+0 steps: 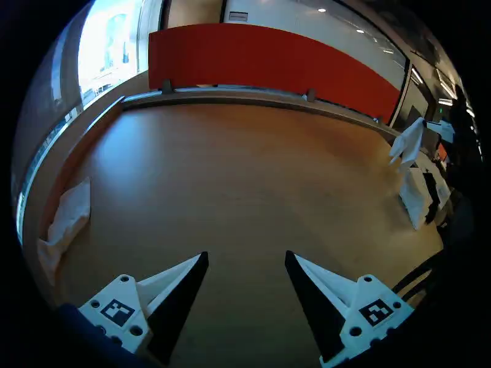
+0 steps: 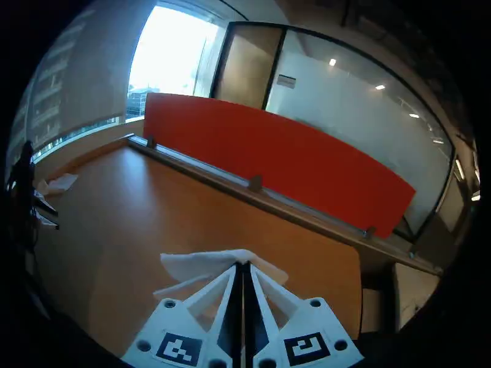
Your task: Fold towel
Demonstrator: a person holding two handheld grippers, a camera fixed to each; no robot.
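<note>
My right gripper [image 2: 243, 266] is shut on a white towel [image 2: 199, 262]; the cloth spreads out to both sides of the closed fingertips, above the wooden table [image 2: 141, 208]. In the left gripper view that same towel [image 1: 409, 140] hangs at the far right over the table's edge, with the right gripper [image 1: 420, 195] just below it. My left gripper [image 1: 246, 257] stands open low over the bare wooden table [image 1: 245, 178], nothing between its fingers. A second white towel [image 1: 66, 222] lies crumpled at the table's left edge, well away from the left gripper.
A red partition [image 1: 270, 61] runs along the table's far side behind a grey rail [image 1: 245, 95]. Bright windows [image 1: 110, 49] are on the left. In the right gripper view the other white towel [image 2: 58, 183] lies far left, next to a dark shape [image 2: 21, 184].
</note>
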